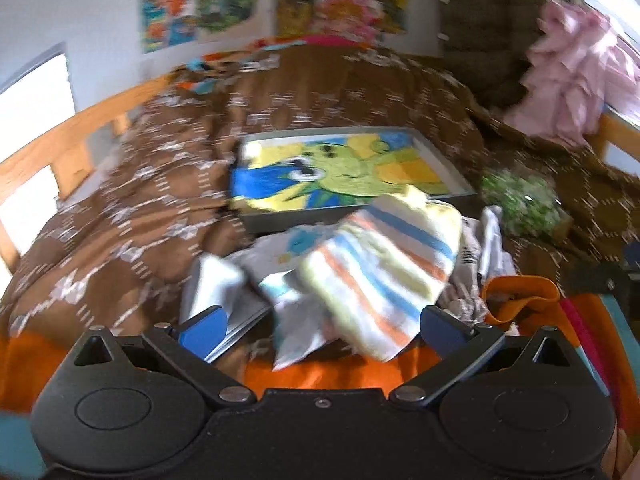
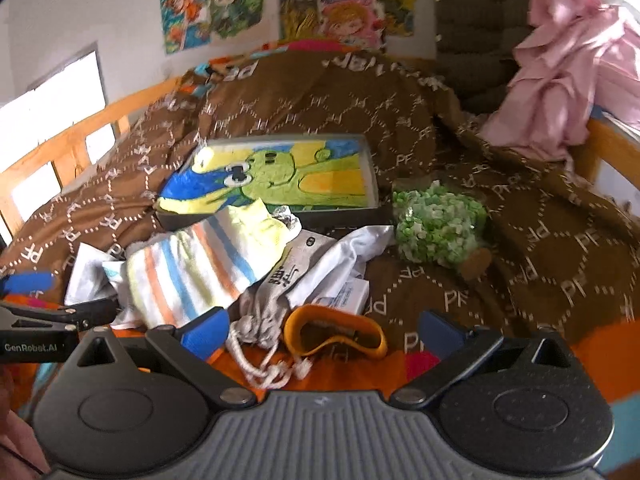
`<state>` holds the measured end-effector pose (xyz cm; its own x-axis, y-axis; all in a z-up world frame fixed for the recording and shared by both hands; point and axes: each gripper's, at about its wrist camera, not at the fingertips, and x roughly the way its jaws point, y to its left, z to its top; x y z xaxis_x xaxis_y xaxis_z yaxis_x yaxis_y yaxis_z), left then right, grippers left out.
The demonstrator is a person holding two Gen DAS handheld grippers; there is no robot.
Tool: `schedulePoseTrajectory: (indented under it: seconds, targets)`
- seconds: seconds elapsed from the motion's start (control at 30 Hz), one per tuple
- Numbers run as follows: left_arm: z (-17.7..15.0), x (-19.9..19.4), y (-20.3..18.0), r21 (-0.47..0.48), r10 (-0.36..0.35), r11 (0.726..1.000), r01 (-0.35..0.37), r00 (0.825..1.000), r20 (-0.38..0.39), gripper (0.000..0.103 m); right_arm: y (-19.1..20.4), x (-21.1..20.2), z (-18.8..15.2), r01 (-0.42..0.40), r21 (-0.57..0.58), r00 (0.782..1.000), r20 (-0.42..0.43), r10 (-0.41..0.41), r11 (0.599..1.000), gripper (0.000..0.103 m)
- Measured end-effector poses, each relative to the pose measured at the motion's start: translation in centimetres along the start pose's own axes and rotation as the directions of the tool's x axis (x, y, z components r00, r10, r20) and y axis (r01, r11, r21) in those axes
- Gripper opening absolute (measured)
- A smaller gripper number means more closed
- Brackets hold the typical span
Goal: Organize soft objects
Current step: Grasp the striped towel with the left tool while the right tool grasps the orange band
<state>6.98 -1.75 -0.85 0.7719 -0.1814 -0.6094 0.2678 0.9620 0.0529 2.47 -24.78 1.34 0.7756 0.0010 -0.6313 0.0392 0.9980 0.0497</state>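
A heap of soft things lies on a bed with a brown patterned blanket (image 2: pixel 304 100). A striped yellow, orange and blue cloth (image 1: pixel 380 260) (image 2: pixel 192 268) tops the heap. Beside it lie a grey drawstring bag (image 2: pixel 280 284), white cloths (image 2: pixel 344 256), an orange band (image 2: pixel 336 330) (image 1: pixel 520 292) and a green fluffy toy (image 2: pixel 436 228) (image 1: pixel 520 200). My left gripper (image 1: pixel 320 328) is open, just in front of the striped cloth; it also shows at the left edge of the right wrist view (image 2: pixel 60 300). My right gripper (image 2: pixel 324 334) is open, just before the orange band.
A framed cartoon picture (image 2: pixel 280 180) (image 1: pixel 340 172) lies flat on the blanket behind the heap. Pink cloth (image 2: pixel 572 68) hangs at the right over a wooden rail (image 2: pixel 600 148). A wooden bed rail (image 2: pixel 80 136) runs along the left. Posters (image 2: pixel 344 4) hang on the wall.
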Motion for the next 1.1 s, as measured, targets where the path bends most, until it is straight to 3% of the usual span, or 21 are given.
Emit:
schedulePoseTrajectory:
  seconds: [0.17,0.27,0.4,0.53,0.77,0.9,1.03,1.1]
  targets:
    - [1.9,3.3,-0.5,0.126,-0.101,0.987,0.097,0.995,0.021,0.102,-1.2,4.3,2.0,-0.050,-0.046,0.995,-0.086,0.046,0.998,0.103]
    - [2.7,5.2,-0.4,0.207,-0.151,0.968,0.141,0.988,0.034,0.102,-1.3,6.7,2.6,-0.113,-0.156,0.988,-0.120,0.095,0.981,0.103]
    - [3.0,7.6,0.2,0.253,-0.226,0.943,0.214,0.974,0.018,0.102,-0.5,7.7,2.4,-0.160,-0.400,0.986,-0.112,0.125,0.902,0.102]
    - [2.7,9.3,0.4,0.241,-0.301,0.924,0.297,0.953,-0.023,0.102,0.0,8.2,1.4,-0.157,-0.532,0.986,-0.135,0.100,0.832,0.100]
    - [1.3,9.8,-1.9,0.369,-0.311,0.872,0.323,0.946,-0.093,0.099,0.6,10.1,-0.7,-0.178,-0.605,0.971,-0.238,0.037,0.776,0.086]
    - [1.4,10.3,-1.7,0.356,-0.275,0.884,0.301,0.953,-0.124,0.094,0.7,11.0,-1.4,-0.197,-0.609,0.960,-0.281,0.023,0.768,0.078]
    - [1.9,10.8,-0.8,0.286,-0.278,0.906,0.312,0.948,-0.152,0.080,0.3,12.2,-1.5,-0.180,-0.589,0.953,-0.304,-0.009,0.788,0.051]
    - [2.3,10.6,-0.5,0.254,-0.288,0.913,0.320,0.945,-0.155,0.068,0.2,12.3,-1.4,-0.168,-0.579,0.954,-0.299,-0.016,0.798,0.044]
